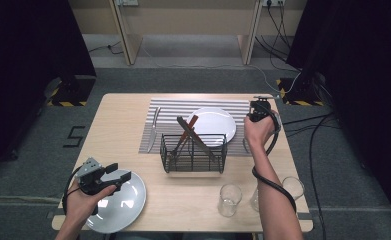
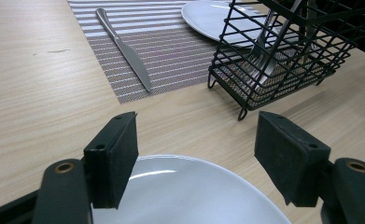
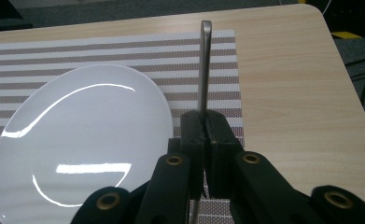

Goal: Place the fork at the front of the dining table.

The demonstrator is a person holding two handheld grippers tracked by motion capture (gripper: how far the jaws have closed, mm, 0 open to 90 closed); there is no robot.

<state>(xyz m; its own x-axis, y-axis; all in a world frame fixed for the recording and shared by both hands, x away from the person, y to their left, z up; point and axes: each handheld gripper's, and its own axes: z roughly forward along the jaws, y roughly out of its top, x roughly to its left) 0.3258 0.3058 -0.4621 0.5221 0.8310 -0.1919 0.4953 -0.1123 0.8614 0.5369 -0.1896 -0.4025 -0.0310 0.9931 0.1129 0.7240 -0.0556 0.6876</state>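
Overhead, two plates [image 1: 212, 124], two glasses [image 1: 230, 199], right gripper [image 3: 203, 128] clamping one utensil [image 3: 203, 70], left gripper [image 2: 196, 154] wide.

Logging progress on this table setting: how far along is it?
Done: a knife lies left of the plate on the striped placemat. In hand: the right gripper holds a metal utensil just right of that plate. Left: utensils in the wire caddy; the left gripper is open above the second plate.
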